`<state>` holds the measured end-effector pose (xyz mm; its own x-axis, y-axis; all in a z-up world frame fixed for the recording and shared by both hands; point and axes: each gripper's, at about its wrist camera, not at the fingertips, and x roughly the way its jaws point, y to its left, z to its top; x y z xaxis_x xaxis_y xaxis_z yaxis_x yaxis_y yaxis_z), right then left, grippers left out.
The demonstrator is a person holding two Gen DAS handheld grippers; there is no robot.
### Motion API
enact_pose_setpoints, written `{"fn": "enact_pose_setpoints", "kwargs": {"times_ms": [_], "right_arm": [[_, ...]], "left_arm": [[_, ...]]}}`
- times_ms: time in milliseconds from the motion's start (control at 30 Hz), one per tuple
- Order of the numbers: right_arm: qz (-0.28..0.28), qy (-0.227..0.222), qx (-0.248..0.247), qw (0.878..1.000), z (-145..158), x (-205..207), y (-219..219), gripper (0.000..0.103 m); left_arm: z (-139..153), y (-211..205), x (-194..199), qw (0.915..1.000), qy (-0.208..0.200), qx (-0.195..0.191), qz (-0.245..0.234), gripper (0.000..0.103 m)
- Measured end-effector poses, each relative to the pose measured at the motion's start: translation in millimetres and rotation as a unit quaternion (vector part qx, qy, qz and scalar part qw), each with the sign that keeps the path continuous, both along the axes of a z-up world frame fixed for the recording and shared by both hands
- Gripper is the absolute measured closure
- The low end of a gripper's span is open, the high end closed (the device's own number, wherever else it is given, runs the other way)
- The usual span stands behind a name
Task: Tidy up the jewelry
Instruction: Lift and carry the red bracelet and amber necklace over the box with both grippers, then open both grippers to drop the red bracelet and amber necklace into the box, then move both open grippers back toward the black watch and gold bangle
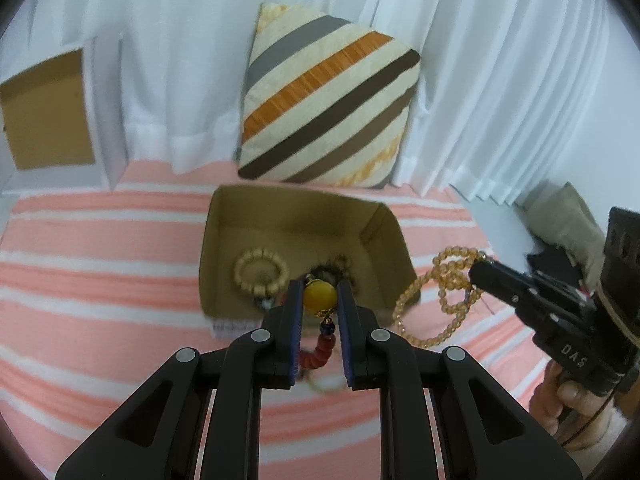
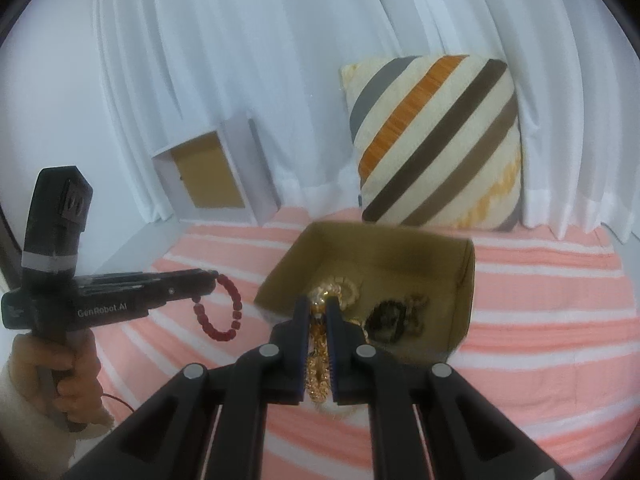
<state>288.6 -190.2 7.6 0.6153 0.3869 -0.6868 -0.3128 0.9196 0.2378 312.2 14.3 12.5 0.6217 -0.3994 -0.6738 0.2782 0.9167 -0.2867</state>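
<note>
My left gripper (image 1: 319,290) is shut on the yellow round bead of a red bead bracelet (image 1: 320,354), which hangs below its fingers. From the right wrist view the same bracelet (image 2: 230,312) dangles from the left gripper (image 2: 212,282). The right gripper (image 2: 318,304) is shut on a golden bead necklace (image 2: 319,372). In the left wrist view that necklace (image 1: 436,296) loops down from the right gripper (image 1: 476,270). Just ahead of both stands an open cardboard box (image 1: 384,240) (image 2: 466,280) holding a cream bead bracelet (image 1: 261,272) and dark beads (image 2: 390,318).
The box sits on a bed with a pink and white striped cover (image 1: 100,280). A striped cushion (image 1: 328,100) leans on white curtains (image 2: 240,60) behind it. A white box with a brown inside (image 2: 212,176) stands at the back left. A hand (image 2: 76,376) holds the left gripper's handle.
</note>
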Motion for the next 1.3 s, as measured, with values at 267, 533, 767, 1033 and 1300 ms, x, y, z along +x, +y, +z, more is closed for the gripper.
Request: {"fn": "enact_pose_setpoints", "kwargs": {"times_ms": [267,533,767,1033,1300], "right_arm": [[-0.023,-0.002,-0.006,1.0,-11.3,82.3,-4.6,0.095],[-0.045,0.049,-0.006,0.998,-65.3,143.7,-12.0,0.095],[-0.052,0.08,0.004,0.995,-105.6,164.1,-11.6,0.093],[-0.094,0.051,0.001,0.994,-104.5,154.0,-25.3,0.032],[-0.104,0.041,-0.006,0.994,-103.3,107.6,-37.0,0.032]], "left_arm": [[-19.4,-23.1,71.9,0.9999,0.005,0.013,0.003,0.088],[-61.6,-37.5,116.4,0.9991,0.027,0.032,0.005,0.088],[-85.5,-48.0,131.2,0.9986,0.037,0.039,0.0,0.083],[-82.3,-27.0,117.3,0.9986,0.005,0.029,0.044,0.009],[-81.5,-13.0,67.7,0.9986,-0.004,0.03,0.045,0.009]]}}
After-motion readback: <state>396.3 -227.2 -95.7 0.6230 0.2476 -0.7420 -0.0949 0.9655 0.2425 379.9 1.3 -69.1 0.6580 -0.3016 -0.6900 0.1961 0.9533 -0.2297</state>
